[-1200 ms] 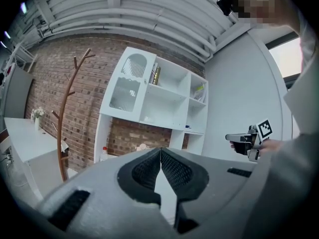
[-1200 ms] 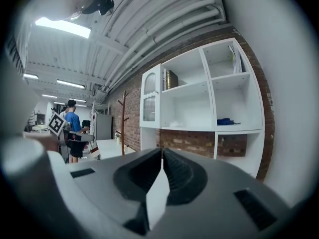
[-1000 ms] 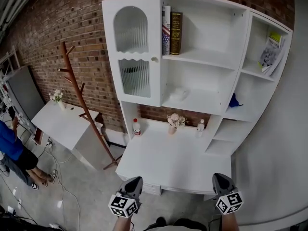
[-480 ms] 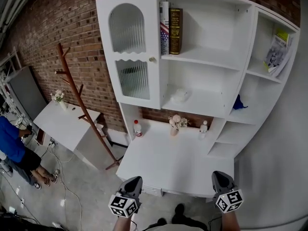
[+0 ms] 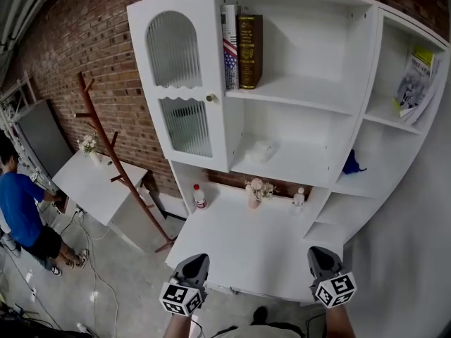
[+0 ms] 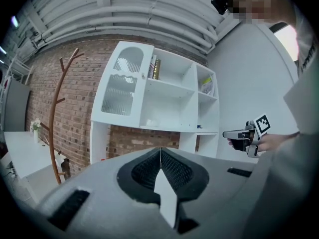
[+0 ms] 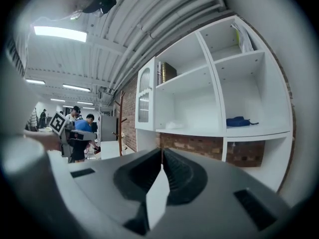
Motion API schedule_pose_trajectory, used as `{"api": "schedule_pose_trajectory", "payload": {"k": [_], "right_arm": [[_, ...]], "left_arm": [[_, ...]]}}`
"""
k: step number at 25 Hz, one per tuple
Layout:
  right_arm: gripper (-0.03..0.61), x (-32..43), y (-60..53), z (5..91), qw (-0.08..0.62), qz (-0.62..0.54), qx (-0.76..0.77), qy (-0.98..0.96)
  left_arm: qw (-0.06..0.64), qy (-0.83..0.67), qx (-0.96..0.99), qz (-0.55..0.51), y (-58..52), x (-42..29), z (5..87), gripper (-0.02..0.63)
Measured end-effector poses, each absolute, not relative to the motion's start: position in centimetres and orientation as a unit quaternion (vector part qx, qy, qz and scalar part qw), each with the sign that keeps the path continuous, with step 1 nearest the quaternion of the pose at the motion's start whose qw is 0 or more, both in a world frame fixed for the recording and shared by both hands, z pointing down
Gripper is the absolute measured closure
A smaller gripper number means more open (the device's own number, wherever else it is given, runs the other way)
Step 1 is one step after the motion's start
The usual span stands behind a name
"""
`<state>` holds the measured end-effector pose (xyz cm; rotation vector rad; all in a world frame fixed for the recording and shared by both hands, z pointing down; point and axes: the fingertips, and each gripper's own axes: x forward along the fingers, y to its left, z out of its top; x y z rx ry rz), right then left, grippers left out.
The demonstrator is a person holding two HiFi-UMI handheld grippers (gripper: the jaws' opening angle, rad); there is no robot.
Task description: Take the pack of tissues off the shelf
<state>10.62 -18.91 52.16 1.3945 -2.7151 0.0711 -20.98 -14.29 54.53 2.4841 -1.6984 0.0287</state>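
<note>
Pack of tissues lies on the middle shelf of the white cabinet, above the counter and well ahead of and higher than both tools. It is small and pale, and its long side seems to run across the shelf. The left hand-held gripper and right hand-held gripper are both closed on nothing, roughly level. The pack sits between their lines; neither looks clearly nearer. Lettering on the books and the magazine is too small to read.
</note>
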Motion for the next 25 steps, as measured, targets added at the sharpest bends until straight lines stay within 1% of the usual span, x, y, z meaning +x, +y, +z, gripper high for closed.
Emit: {"api": "schedule_pose_trajectory", "payload": {"k": [7, 11, 25], "right_arm": [[0.548, 11.2, -23.0, 52.3, 0.046, 0.021, 0.431, -0.901], [0.548, 11.4, -24.9, 52.3, 0.045, 0.020, 0.418, -0.907], [0.548, 12.8, -29.3, 53.2, 0.044, 0.031, 0.391, -0.919]], "left_arm": [[0.000, -0.544, 0.838, 0.043, -19.4, -17.3, 51.3, 0.586], [-0.019, -0.535, 0.843, 0.054, -22.5, -15.4, 49.6, 0.586], [-0.037, -0.504, 0.855, 0.113, -32.5, -10.6, 46.9, 0.586]]}}
